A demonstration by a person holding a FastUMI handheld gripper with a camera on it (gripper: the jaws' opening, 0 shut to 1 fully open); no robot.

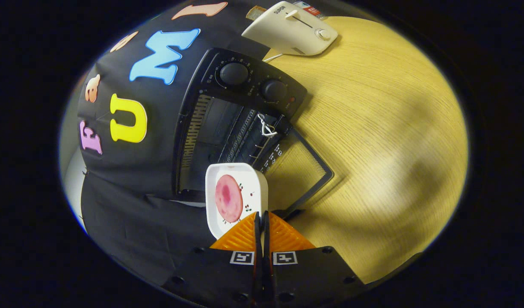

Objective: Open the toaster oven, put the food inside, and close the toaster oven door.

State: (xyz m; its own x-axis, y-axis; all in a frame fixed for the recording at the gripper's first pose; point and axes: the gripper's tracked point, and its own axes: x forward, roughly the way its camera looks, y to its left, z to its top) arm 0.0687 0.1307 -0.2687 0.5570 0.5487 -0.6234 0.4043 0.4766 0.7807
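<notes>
**Plate at oven mouth**

Claw (262, 218) fingers nearly together, pinching rim of white plate (236, 199) w/ pink ham slice (228, 198). Plate sits just ahead of fingers, in front of open oven (227, 124); door (302, 171) folded down on counter (373, 128). White toaster (291, 30) beyond.

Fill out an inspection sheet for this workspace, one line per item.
Surface: wooden table, partly shadowed.
Job's things: black toaster oven, door open and lying down; white dish with a pink food slice held just ahead of the opening.
Clutter: white toaster beyond the oven.
Grippers: tongs nearly closed, both fingers pinching the dish rim.
Cables: white cord from the toaster; white string tied at the oven front.
Surroundings: black cloth wall.
</notes>
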